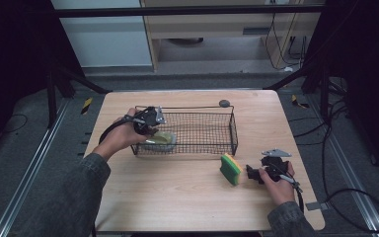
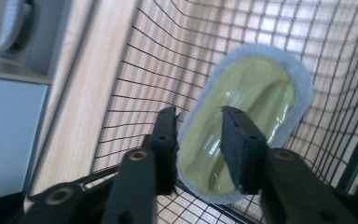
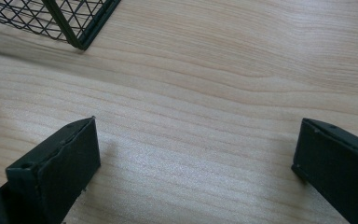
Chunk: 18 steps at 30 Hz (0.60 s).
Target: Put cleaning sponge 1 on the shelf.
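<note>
While the high view looked down on the table [image 1: 177,197], the left gripper [image 1: 150,129] reached into the wire basket [image 1: 217,109], seemingly at a pale scrubber [image 1: 162,139]. In the left gripper view its jaws pinched that scrubber [image 2: 256,93] by the rim. In the right gripper view the right gripper [image 3: 196,168] sat spread wide above bare wood.

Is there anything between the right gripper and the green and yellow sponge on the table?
Nothing visible. The right gripper sits open just beside the sponge, with bare table between them. The wire basket stands farther back, out of that path.
</note>
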Motion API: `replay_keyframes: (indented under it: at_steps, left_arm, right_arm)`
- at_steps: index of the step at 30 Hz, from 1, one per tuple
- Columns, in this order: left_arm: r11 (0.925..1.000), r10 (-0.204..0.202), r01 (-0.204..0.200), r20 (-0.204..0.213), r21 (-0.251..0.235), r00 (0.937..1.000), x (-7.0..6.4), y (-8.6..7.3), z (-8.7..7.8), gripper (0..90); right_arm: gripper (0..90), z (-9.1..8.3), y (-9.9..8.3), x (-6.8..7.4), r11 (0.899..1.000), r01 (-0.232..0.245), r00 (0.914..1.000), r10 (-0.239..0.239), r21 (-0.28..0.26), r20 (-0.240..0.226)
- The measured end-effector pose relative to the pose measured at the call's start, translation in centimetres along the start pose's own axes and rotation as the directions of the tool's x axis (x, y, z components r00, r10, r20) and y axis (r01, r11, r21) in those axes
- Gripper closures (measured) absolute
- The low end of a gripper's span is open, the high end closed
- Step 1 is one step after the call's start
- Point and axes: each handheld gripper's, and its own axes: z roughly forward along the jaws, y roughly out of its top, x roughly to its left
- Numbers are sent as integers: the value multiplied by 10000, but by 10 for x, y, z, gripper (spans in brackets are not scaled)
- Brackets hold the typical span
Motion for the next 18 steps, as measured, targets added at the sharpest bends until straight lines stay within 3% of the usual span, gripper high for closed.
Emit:
replay_keyframes:
  at_steps: [2, 3, 4, 5, 6, 7, 8, 9, 10, 11, 12, 13, 14, 15, 16, 17, 18]
  left_arm:
    - [9996, -231, 230, -138, -132, 9996, 1, 0, -3, 548]
    - [9954, -832, 813, -365, -498, 9959, 3, 0, -9, 487]
    - [9954, -832, 813, -365, -498, 9959, 3, 0, -9, 430]
    - [9873, -1419, 1377, -506, -796, 9886, 4, -1, -14, 359]
    - [9873, -1419, 1377, -506, -796, 9886, 4, -1, -14, 294]
    - [9798, -1786, 1728, -514, -1007, 9826, 4, -2, -18, 243]
    - [9798, -1786, 1728, -514, -1007, 9826, 4, -2, -18, 204]
    - [9664, -2274, 2207, -377, -1318, 9731, 2, -5, -23, 155]
    - [9664, -2274, 2207, -377, -1318, 9731, 2, -5, -23, 129]
    - [9471, -2771, 2691, -228, -1748, 9606, 1, -7, -26, 115]
    - [9471, -2771, 2691, -228, -1748, 9606, 1, -7, -26, 107]
    - [9276, -3219, 3137, -80, -2030, 9467, 0, -11, -29, 89]
    - [9276, -3219, 3137, -80, -2030, 9467, 0, -11, -29, 76]
    - [9096, -3606, 3520, 15, -2209, 9327, -1, -14, -33, 65]
    - [9096, -3606, 3520, 15, -2209, 9327, -1, -14, -33, 64]
    - [8911, -3921, 3801, 12, -2480, 9199, -3, -17, -36, 62]
    - [8911, -3921, 3801, 12, -2480, 9199, -3, -17, -36, 58]
  right_arm:
    - [6, 0, 0, 0, 10000, -16, 10000, 16, 4, -4]
    - [6, 0, 0, 0, 10000, -18, 10000, 18, 3, -10]
    - [6, 0, 0, 0, 10000, -17, 10000, 17, 1, -14]
    - [5, 0, 0, 0, 10000, -18, 10000, 18, 2, -15]
    - [5, 0, 0, 0, 10000, -13, 10000, 13, 0, -16]
    - [5, 0, 0, 0, 10000, -17, 10000, 17, 1, -20]
    - [5, 0, 0, 0, 10000, -17, 10000, 17, 1, -20]
    - [5, 0, 0, 0, 10000, 3, 10000, -3, -3, -24]
    - [5, 0, 0, 0, 10000, 3, 10000, -3, -3, -24]
    - [5, 0, 0, 0, 10000, -7, 10000, 7, -11, -42]
    - [5, 0, 0, 0, 10000, 6, 10000, -6, -4, -23]
    - [5, 0, 0, 0, 10000, -7, 10000, 7, -10, -43]
    - [5, 0, 0, 0, 10000, -8, 10000, 8, -8, -34]
    - [5, 0, 0, 0, 10000, -10, 10000, 10, -9, -51]
    - [5, 0, 0, 0, 10000, -10, 10000, 10, -9, -51]
    - [5, 0, 0, 0, 10000, -12, 10000, 12, -7, -54]
    - [5, 0, 0, 0, 10000, -12, 10000, 12, -7, -54]
